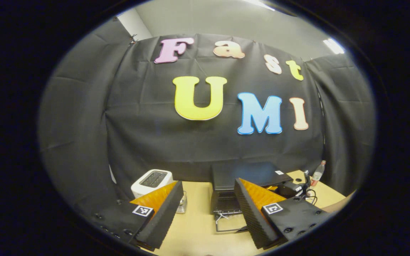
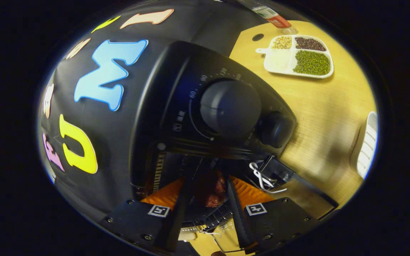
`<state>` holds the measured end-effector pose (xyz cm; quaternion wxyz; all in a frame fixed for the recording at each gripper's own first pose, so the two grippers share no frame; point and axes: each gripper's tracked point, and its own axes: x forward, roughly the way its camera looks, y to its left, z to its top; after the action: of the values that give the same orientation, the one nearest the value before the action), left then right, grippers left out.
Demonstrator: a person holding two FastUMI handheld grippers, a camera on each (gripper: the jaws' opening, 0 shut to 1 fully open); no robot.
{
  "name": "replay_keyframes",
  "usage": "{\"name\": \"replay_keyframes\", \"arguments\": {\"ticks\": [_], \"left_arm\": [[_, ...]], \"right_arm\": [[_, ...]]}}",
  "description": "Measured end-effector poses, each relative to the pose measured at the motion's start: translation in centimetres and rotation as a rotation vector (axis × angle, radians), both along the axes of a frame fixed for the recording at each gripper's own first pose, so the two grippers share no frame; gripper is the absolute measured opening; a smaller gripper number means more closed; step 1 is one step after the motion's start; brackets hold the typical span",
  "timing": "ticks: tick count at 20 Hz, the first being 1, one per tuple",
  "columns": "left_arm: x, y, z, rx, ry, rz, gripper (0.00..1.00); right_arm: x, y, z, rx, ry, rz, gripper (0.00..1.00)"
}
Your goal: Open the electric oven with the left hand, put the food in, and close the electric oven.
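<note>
In the left gripper view the black electric oven point(image 1: 247, 174) stands at the back of the table with its door point(image 1: 228, 224) folded down toward me. My left gripper point(image 1: 208, 183) hovers open in front of it, holding nothing. My right gripper point(image 1: 292, 188) sits at the oven's right front. In the right gripper view, which is rolled sideways, my right gripper point(image 2: 208, 181) is shut on a dark red piece of food point(image 2: 210, 190) at the mouth of the oven cavity, above the wire rack point(image 2: 205, 222). The oven's large knob point(image 2: 230, 106) and small knob point(image 2: 274, 129) loom just beyond.
A white toaster point(image 1: 151, 181) and a small glass jar point(image 1: 182, 202) stand left of the oven. A bottle point(image 1: 318, 173) stands at the far right. A white divided tray of beans point(image 2: 297, 57) and a white ribbed object point(image 2: 367, 145) lie on the wooden table point(image 2: 319, 106). A white string point(image 2: 260, 177) hangs by the door.
</note>
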<state>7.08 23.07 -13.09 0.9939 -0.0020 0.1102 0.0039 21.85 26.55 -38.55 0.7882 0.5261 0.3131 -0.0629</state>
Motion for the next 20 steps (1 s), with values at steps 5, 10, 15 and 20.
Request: {"name": "replay_keyframes", "arguments": {"ticks": [5, 10, 15, 20], "left_arm": [[0.9, -2.1, -0.6, -0.035, -0.001, -0.046, 0.96], [1.3, -3.6, -0.9, -0.071, -0.006, -0.077, 0.96], [1.5, -5.6, -2.0, -0.086, 0.01, -0.106, 0.97], [0.8, -8.3, -1.4, -0.109, 0.011, -0.119, 0.97]], "right_arm": [[-2.7, -1.7, 1.5, -0.109, 0.01, 0.056, 0.92], [-6.4, -4.6, 4.2, -0.268, -0.029, 0.136, 0.92], [-9.2, -8.5, 9.7, -0.512, -0.163, 0.173, 0.92], [-11.0, -12.4, 17.5, -0.758, -0.349, 0.177, 0.92]]}}
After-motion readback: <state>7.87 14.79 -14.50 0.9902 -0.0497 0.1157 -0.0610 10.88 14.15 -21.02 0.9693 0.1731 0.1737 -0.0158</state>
